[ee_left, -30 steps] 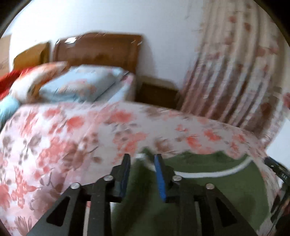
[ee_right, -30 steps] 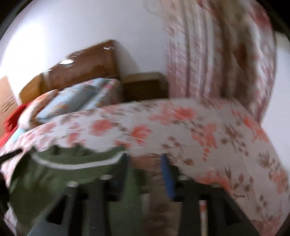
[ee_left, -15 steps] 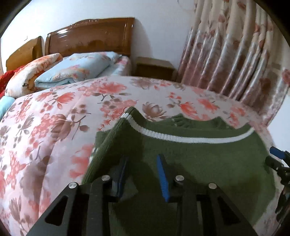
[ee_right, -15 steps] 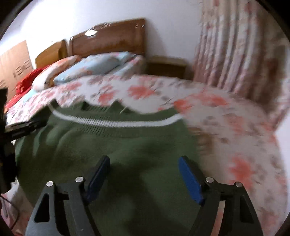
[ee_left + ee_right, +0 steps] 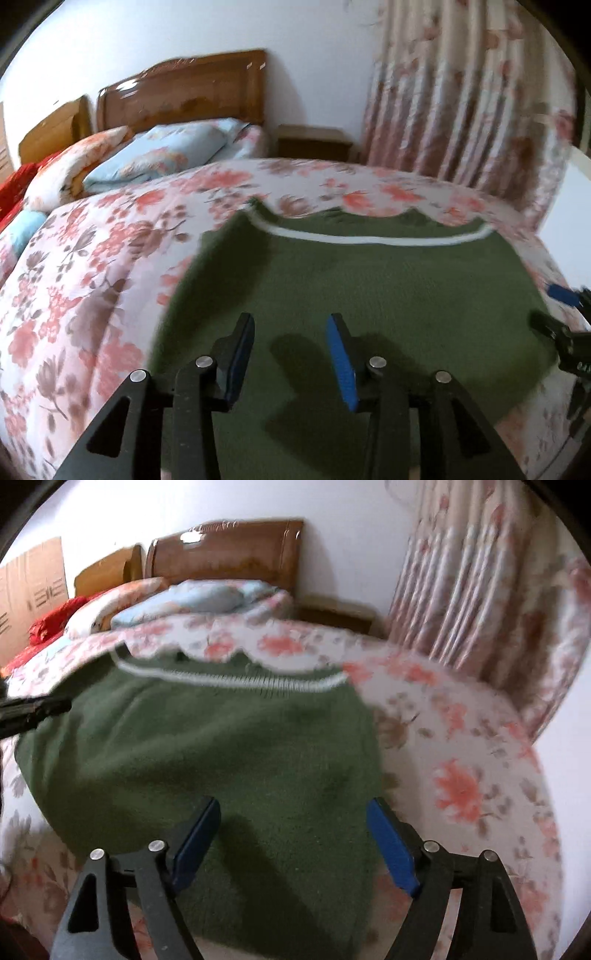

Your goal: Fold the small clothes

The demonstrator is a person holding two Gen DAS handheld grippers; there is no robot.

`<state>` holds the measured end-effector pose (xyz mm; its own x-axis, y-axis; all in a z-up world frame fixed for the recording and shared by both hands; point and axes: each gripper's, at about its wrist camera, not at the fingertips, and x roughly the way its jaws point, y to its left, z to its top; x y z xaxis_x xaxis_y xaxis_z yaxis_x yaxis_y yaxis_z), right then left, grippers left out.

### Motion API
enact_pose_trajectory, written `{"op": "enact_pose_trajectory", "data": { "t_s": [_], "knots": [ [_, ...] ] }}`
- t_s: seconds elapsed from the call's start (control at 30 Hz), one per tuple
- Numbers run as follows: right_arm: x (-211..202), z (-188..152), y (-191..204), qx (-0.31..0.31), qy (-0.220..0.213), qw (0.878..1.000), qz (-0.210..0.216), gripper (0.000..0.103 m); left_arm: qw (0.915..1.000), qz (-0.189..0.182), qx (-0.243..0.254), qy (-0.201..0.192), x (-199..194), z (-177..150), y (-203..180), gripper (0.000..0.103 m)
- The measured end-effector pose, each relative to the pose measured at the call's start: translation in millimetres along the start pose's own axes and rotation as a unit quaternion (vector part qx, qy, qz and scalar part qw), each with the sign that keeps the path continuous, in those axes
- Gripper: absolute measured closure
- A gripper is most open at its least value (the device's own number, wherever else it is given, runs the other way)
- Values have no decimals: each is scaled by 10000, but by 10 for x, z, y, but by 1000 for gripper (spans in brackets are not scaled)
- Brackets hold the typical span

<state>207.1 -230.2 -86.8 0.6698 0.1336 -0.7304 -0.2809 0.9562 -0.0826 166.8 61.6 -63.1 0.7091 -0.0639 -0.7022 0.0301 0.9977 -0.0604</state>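
A dark green knitted sweater with a white stripe near its far edge lies spread flat on the floral bed cover. It also shows in the right wrist view. My left gripper is open and empty, a little above the sweater's near left part. My right gripper is wide open and empty above the sweater's near right part. The right gripper also shows at the right edge of the left wrist view.
Pillows and a wooden headboard lie at the far end of the bed. A nightstand and floral curtains stand at the back right. A red cloth lies far left.
Both grippers let go of the sweater and opened. The sweater went from lifted and bunched to lying flat on the bed. Both grippers have drawn back towards its near edge.
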Motion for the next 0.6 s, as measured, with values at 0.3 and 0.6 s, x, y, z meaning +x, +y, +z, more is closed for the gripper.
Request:
{"op": "enact_pose_trajectory", "data": {
  "t_s": [0.3,0.6],
  "knots": [
    [163,-187,281,-427,56,9955,839,0,9969,186,759,15,131,-320,-277,55],
    [36,-370,246,-798,327,9949,528,0,9969,161,765,-71,109,-298,-266,54]
  ]
}}
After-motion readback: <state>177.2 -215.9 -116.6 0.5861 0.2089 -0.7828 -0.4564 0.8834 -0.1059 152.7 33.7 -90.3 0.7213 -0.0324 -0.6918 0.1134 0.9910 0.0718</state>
